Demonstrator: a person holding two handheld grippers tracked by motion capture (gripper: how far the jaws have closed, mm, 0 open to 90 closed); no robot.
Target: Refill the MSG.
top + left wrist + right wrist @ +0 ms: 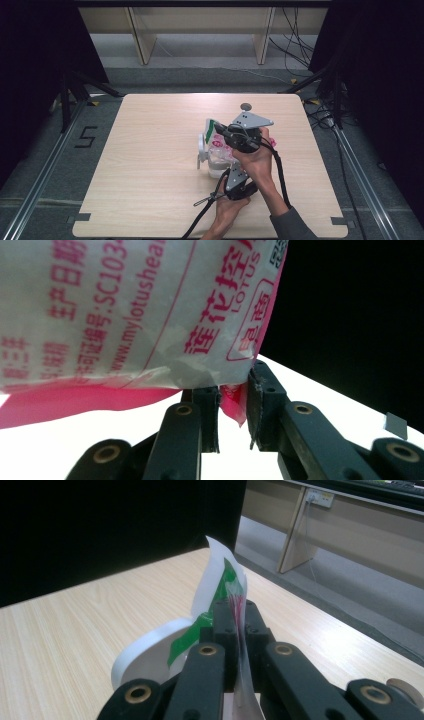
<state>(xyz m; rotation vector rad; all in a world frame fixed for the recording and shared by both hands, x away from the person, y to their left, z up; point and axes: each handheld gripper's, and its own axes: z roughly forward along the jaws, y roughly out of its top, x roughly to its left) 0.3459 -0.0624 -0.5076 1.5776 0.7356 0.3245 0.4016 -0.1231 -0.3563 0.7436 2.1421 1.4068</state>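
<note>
I have the bag (218, 150) held between both tools just right of the middle of the tabletop (150, 165), lifted or at least propped up off it. My right hand-held gripper (216, 131) is clamped on the bag's top edge: in the right gripper view its jaws are pressed together with the thin film, green and red printed, standing up between them (227, 587). My left hand-held gripper (222, 184) comes in from the near side and low; in the left gripper view its jaws stand a little apart, with a pink corner of the bag (232, 405) hanging between them, so I read it as loosely around that corner, not squeezing it. The white and pink printed face of the bag (135, 305) hangs right above those jaws.

I judge the grips are set this way to pull top and bottom against each other, to stretch or open the bag. A white curved piece (201, 147) sits at the bag's left; I cannot tell what it is.

The tabletop is pale wood grain, with a small grey disc (245, 106) near its far edge. Around it are dark curtains, grey floor with rails and cables, a floor mark (86, 136) at left, and a wooden bench frame (200, 30) beyond.
</note>
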